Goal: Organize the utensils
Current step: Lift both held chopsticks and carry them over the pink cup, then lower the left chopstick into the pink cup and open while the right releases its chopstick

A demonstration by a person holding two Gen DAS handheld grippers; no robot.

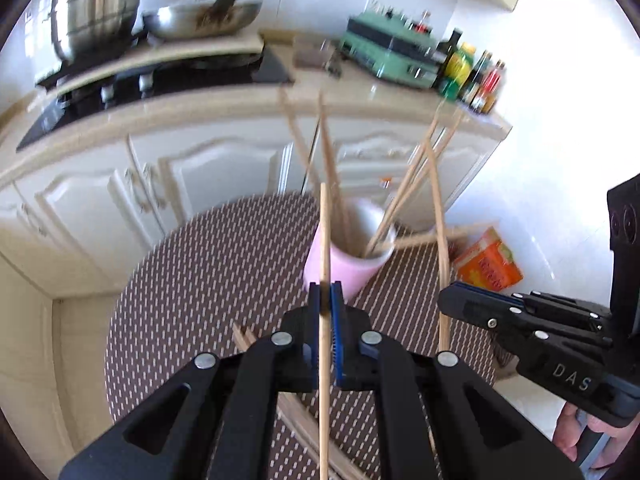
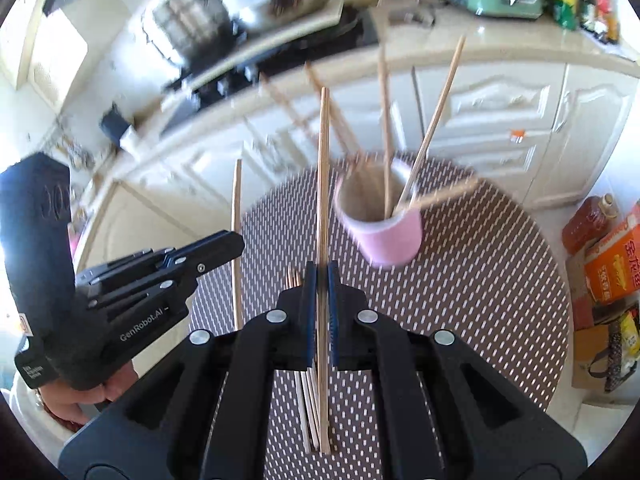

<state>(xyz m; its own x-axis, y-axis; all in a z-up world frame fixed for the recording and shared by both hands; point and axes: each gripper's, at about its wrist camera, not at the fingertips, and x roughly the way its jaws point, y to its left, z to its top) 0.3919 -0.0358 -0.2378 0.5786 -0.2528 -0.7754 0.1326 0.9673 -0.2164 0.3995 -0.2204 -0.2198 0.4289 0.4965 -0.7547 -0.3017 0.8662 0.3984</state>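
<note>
Two chopsticks, one pinched upright in each hand-held gripper, left (image 1: 325,300) and right (image 2: 322,276), tips above pink cup (image 2: 384,232).

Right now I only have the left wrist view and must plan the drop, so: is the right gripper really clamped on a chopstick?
Observer: Yes. The right gripper is shut on a chopstick.
Operator: Any loose ones under it?
Observer: A bundle of chopsticks lies on the mat directly below its fingers.
Operator: Is the cup full?
Observer: No. The pink cup shows open space at its left inner wall; its sticks lean right.
</note>
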